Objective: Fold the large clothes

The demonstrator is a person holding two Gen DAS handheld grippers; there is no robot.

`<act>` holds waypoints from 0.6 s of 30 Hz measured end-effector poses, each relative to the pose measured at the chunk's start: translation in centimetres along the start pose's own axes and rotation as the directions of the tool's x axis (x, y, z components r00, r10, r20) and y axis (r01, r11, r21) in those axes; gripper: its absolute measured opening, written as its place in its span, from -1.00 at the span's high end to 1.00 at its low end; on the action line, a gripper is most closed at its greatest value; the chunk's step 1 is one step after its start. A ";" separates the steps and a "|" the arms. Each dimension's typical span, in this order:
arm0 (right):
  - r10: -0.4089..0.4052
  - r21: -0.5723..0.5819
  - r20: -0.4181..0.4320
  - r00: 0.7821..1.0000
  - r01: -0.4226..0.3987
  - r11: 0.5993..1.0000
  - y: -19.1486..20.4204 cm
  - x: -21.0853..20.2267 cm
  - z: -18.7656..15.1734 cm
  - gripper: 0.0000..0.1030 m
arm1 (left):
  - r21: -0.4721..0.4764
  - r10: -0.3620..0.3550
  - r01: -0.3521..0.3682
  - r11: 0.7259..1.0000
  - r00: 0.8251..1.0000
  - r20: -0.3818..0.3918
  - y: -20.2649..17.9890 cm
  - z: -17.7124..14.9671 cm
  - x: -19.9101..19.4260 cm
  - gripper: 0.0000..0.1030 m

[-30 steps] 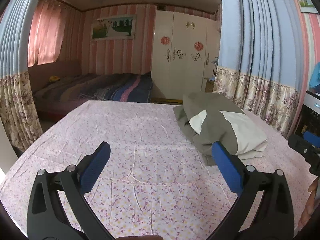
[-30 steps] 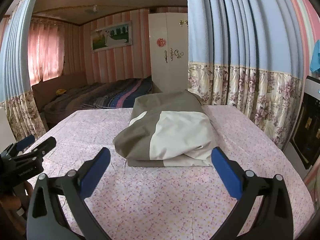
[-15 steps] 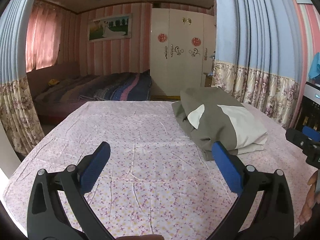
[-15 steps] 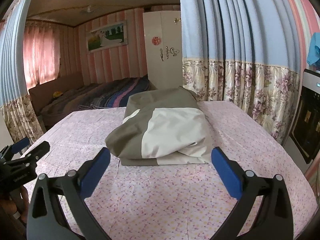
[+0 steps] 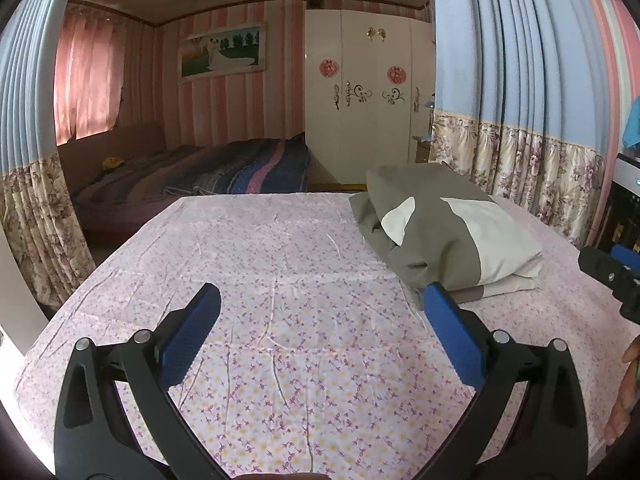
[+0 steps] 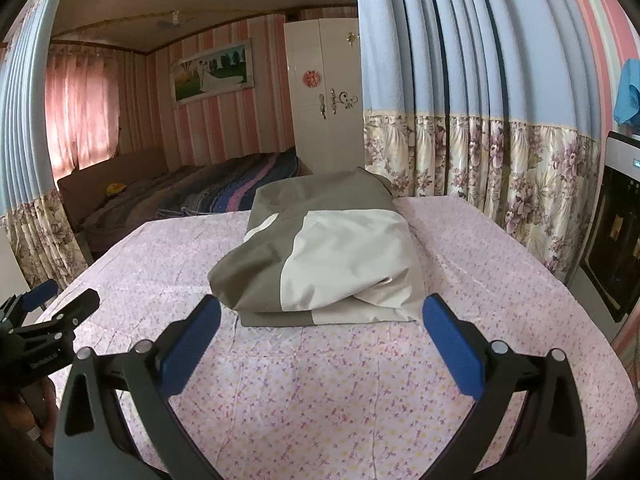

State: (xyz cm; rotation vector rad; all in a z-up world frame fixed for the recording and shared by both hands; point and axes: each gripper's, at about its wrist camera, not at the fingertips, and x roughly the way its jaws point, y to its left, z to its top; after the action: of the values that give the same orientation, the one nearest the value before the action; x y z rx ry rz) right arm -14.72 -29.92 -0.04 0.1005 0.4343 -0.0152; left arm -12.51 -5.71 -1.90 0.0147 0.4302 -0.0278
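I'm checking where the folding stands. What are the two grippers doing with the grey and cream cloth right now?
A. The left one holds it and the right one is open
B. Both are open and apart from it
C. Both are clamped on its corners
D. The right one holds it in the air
B: the left gripper and right gripper both stand open and empty, while the folded cloth lies untouched on the floral sheet.

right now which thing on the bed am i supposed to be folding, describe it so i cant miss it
Start from the big bed covered in a pink floral sheet in front of the blue and floral curtains. On its far half lies a folded fabric bundle in olive-grey and cream panels. It is the only item lying on that sheet, plain two-tone blocks against the small flower print.
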 end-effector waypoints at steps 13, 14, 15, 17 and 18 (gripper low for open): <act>0.006 -0.017 -0.020 1.000 -0.006 1.000 0.2 0.8 -0.7 -0.96 | 0.008 -0.001 0.001 1.000 1.000 0.008 -0.3 -0.2 0.1 -0.94; 0.005 -0.019 -0.023 1.000 -0.005 1.000 0.3 0.9 -0.7 -0.96 | 0.003 -0.002 0.002 1.000 1.000 0.012 -0.3 -0.2 0.1 -0.94; 0.004 -0.021 -0.025 1.000 -0.004 1.000 0.3 1.0 -0.8 -0.96 | -0.002 -0.002 0.002 1.000 1.000 0.014 -0.2 -0.2 0.1 -0.94; 0.002 -0.023 -0.030 1.000 -0.003 1.000 0.2 1.3 -0.8 -0.96 | -0.003 0.016 -0.016 1.000 0.999 0.031 -0.3 -0.1 -0.1 -0.94; 0.004 -0.022 -0.034 0.999 -0.004 1.000 0.2 1.4 -0.9 -0.96 | 0.006 0.032 -0.032 0.999 0.998 0.045 -0.4 -0.1 -0.2 -0.94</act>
State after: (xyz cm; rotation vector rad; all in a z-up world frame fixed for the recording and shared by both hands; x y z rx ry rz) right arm -13.84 -29.64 -1.37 0.0804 0.4680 -0.0050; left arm -12.77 -6.07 -1.93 0.0272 0.3852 0.0022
